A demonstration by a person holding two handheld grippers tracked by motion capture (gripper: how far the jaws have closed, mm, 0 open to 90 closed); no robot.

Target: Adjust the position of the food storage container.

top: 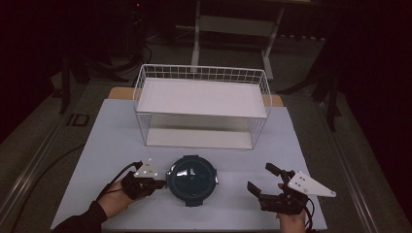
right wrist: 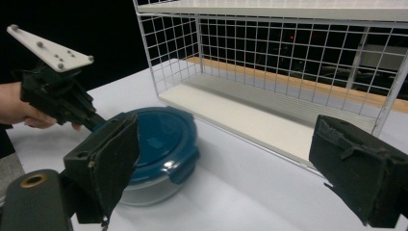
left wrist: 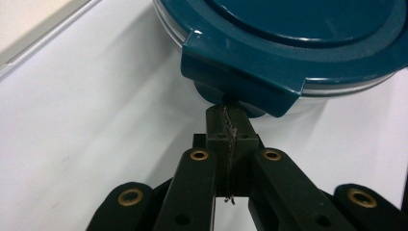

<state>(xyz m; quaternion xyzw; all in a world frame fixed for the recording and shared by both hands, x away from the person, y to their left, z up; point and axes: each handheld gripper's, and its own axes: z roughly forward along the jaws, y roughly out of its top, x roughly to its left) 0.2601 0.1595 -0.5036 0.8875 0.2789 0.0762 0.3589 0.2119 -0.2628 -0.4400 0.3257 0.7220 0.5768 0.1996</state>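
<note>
A round container [top: 192, 178] with a dark teal lid and a clear base stands on the white table near the front. My left gripper [top: 163, 183] is at its left side, jaws shut with pad against pad. In the left gripper view the closed tips [left wrist: 226, 113] sit just under a teal latch tab [left wrist: 240, 82] of the container [left wrist: 288, 38], with nothing between them. To the right of the container my right gripper [top: 260, 177] stands open and apart from it. In the right gripper view its pads [right wrist: 113, 163] frame the container [right wrist: 159, 139] and the left gripper [right wrist: 89, 119].
A white wire rack [top: 201, 97] with two shelves stands behind the container, its open side facing the front; it also shows in the right gripper view [right wrist: 269, 48]. The white table top [top: 111, 145] has bare room on both sides. Dark floor surrounds the table.
</note>
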